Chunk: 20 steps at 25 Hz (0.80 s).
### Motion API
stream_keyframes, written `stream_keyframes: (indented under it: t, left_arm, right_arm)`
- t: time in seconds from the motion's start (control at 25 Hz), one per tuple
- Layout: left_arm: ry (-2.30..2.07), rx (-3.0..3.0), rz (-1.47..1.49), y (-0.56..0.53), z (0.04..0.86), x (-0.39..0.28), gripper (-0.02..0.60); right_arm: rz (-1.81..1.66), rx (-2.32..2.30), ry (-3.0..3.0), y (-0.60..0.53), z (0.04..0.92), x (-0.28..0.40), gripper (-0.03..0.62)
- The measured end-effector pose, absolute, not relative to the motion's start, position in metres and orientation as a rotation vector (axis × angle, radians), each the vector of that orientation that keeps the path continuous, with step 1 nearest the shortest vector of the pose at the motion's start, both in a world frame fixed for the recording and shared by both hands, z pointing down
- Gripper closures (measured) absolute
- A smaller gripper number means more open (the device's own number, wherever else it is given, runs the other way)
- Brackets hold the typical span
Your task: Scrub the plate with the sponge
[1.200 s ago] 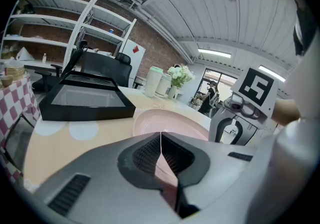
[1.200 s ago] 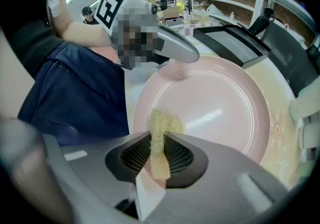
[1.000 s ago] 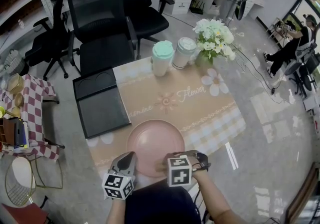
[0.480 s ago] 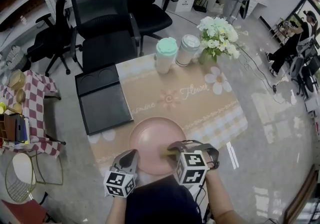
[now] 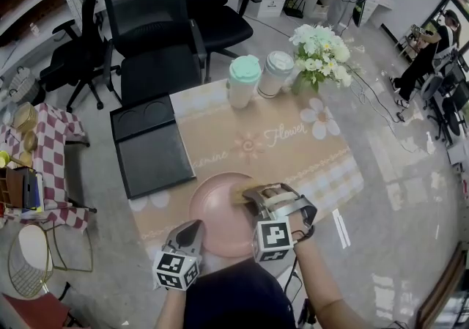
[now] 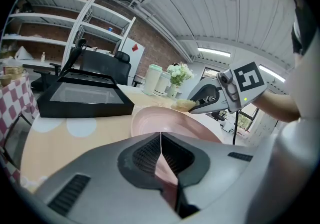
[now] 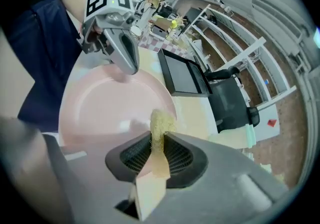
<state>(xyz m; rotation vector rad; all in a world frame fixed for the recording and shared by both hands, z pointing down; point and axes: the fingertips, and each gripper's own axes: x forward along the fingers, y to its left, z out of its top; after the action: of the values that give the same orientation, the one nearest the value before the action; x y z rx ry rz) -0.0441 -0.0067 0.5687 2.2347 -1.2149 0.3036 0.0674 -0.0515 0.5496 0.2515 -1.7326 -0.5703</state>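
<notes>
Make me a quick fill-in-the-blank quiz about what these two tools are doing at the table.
1. The right tool grips a ____.
2. The left tool is shut on the rim of the ____ plate.
3. Beyond the plate stand ____ cups beside the flowers.
Missing words: sponge; pink; two.

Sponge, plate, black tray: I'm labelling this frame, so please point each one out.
sponge (image 7: 161, 122), right gripper view, on its frayed yellow tip.
plate (image 5: 216, 210), head view, on its bare pink centre.
black tray (image 5: 150, 155), head view, on its flat middle panel.
</notes>
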Motion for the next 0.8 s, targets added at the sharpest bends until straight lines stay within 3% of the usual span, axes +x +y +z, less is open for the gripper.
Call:
stream_keyframes:
  t: [0.44,0.8]
  left_arm:
    - [-1.214,2.241,0.299,-0.008,0.571,-0.043,0.569]
    - [-1.212,2.246,0.303,-0.008,0.569,-0.044,0.569]
  right_arm:
    - [-0.824,0.147,-1.614,-0.071,0.585,0.056,0.520]
    - [-0.741,0.150,-1.617,-0.074,0.603,0.065,0.522]
